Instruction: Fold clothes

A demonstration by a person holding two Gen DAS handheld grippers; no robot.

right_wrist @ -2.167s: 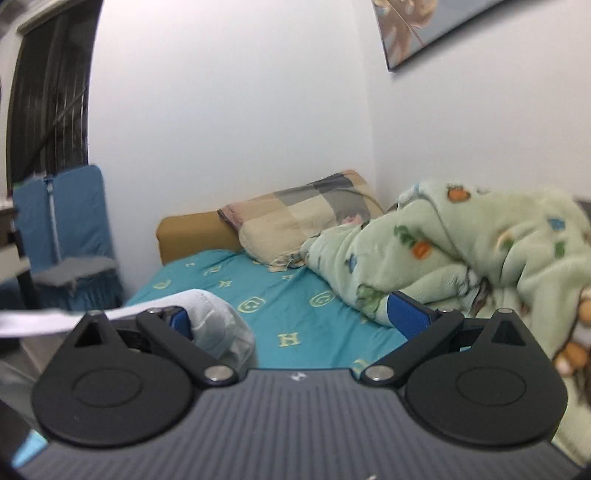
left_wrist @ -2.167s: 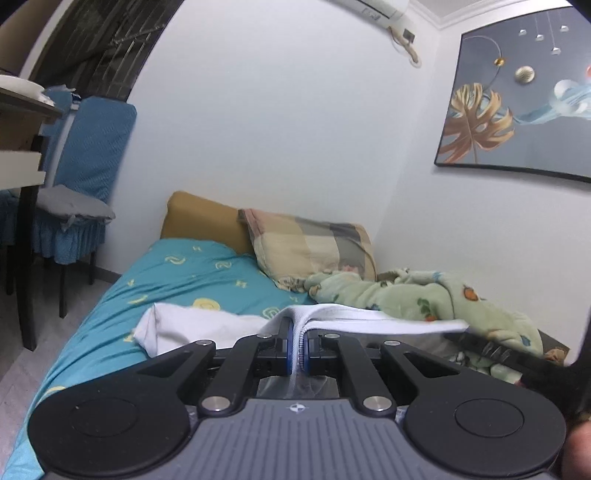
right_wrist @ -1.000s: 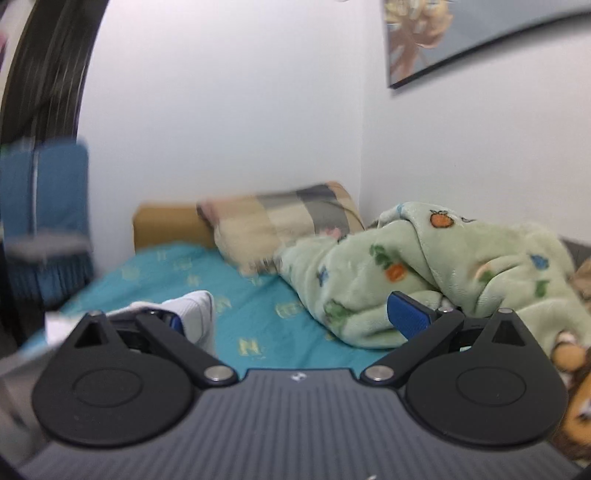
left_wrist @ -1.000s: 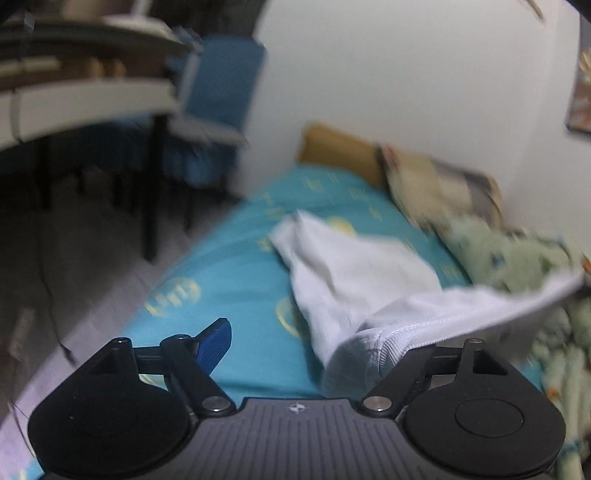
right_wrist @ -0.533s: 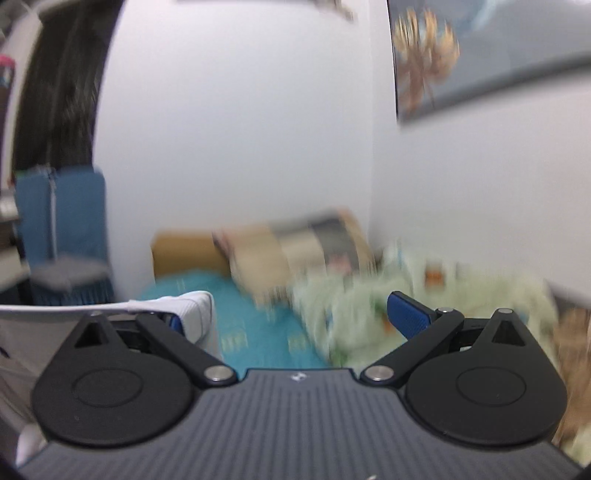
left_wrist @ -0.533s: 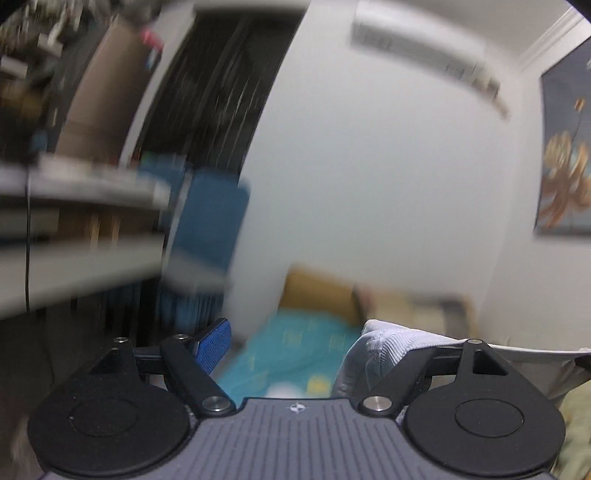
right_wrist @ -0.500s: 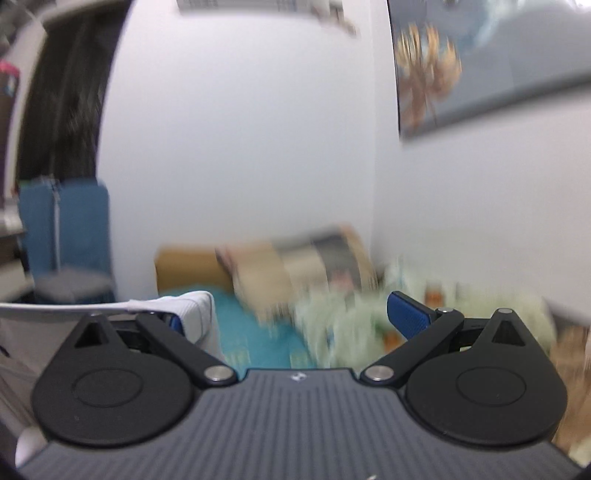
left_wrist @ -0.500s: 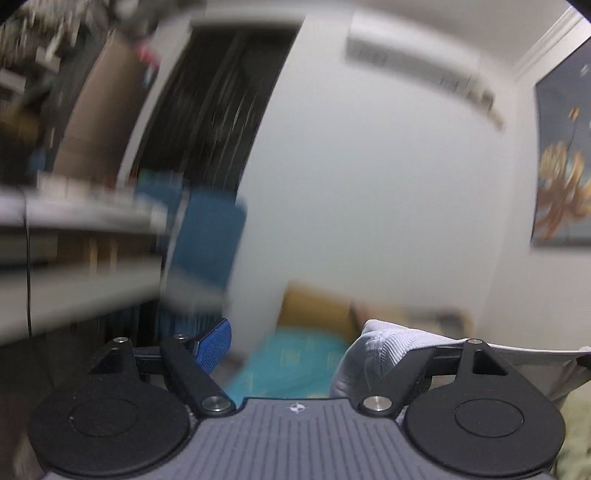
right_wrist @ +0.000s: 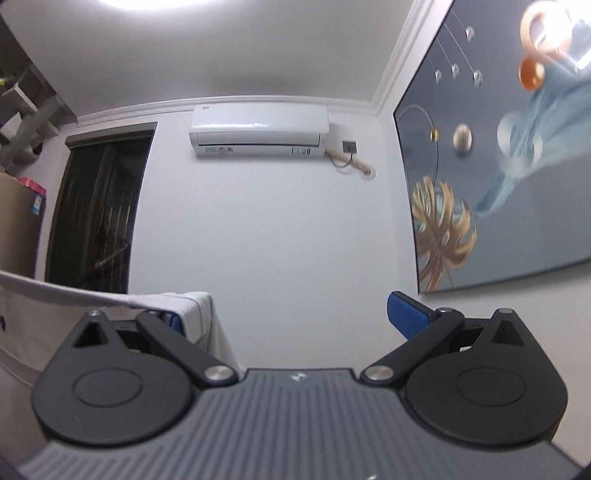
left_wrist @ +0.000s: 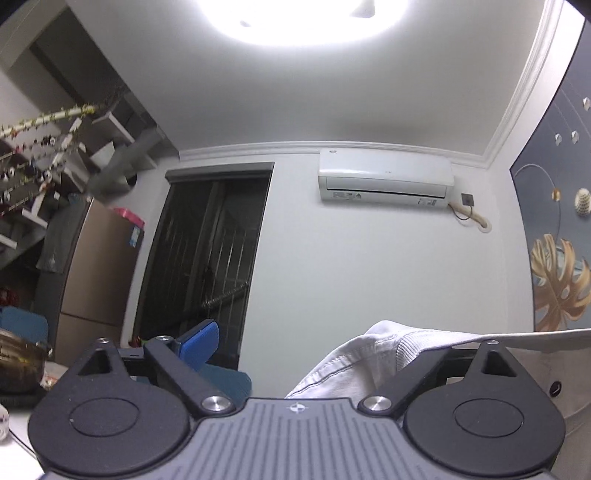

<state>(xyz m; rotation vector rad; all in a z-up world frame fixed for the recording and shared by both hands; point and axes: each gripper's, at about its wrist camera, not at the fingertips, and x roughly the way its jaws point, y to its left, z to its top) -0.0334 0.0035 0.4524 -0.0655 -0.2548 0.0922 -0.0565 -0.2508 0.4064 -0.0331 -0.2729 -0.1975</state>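
Both grippers point up at the far wall and ceiling. A white garment [left_wrist: 373, 354] hangs over the right finger of my left gripper [left_wrist: 295, 343], whose jaws stand wide open; its blue left pad [left_wrist: 197, 345] is bare. In the right wrist view the same white garment [right_wrist: 199, 317] drapes over the left finger of my right gripper [right_wrist: 291, 321], also wide open, with the blue right pad [right_wrist: 408, 323] bare. The garment's hem stretches taut between the two grippers. The bed is out of view.
An air conditioner [left_wrist: 384, 181] hangs high on the white wall. A dark barred doorway [left_wrist: 207, 258] is at the left, a cupboard [left_wrist: 96, 273] and shelves beyond it. A large painting [right_wrist: 498, 184] fills the right wall. A bright ceiling lamp [left_wrist: 295, 18] is overhead.
Both grippers have swung sharply upward with the garment hooked on their inner fingers; the bed, pillow and blanket have dropped out of view. The left gripper opened after pinching the cloth earlier.
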